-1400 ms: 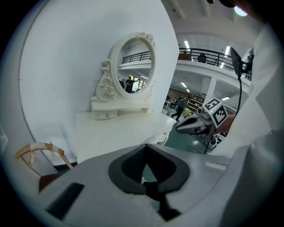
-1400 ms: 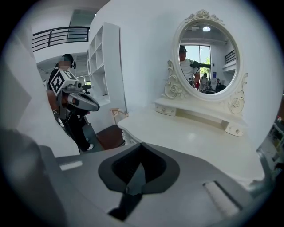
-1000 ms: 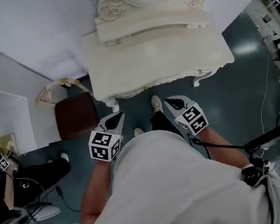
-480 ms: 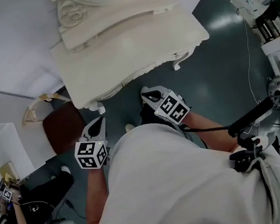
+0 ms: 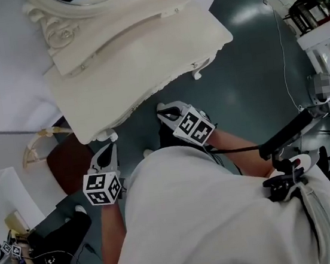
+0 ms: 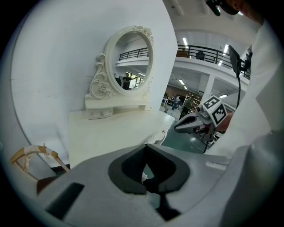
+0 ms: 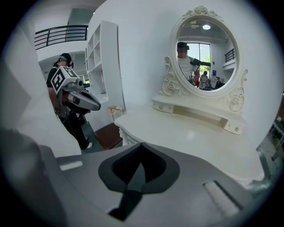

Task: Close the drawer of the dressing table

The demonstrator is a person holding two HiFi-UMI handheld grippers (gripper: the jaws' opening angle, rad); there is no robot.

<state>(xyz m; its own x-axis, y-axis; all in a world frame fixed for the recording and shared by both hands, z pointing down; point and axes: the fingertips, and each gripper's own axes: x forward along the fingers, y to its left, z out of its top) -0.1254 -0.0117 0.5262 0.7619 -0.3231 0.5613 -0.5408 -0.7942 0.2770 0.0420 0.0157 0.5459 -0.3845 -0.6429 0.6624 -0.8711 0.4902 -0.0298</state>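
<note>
Two grippers are held out in front of the white dressing table [image 5: 137, 59]. The left gripper [image 5: 109, 154] is pinched closed and has nothing in it. The right gripper [image 5: 165, 113] looks pinched closed too, and it is also empty.

The table stands just ahead of both grippers, against the wall, with its round mirror [image 7: 206, 53] at the back. Its front edge [image 5: 148, 94] faces the person. In the head view that edge runs from low on the left to high on the right, so it lies sideways across the way both grippers point.

No view shows the drawer. The table top sticks out over the front and hides what is under it. I think the drawer sits under that front edge, but I cannot tell how far out it is.

The left gripper is just beside the front leg [image 5: 112, 136] at the table's left corner, next to a brown stool [image 5: 67, 165]. The right gripper is near the middle of the front edge. My guess is that the right gripper is better placed for the push, because the middle is where a drawer front would be. The push would go straight ahead toward the wall, with the closed tips against the drawer front.
</note>
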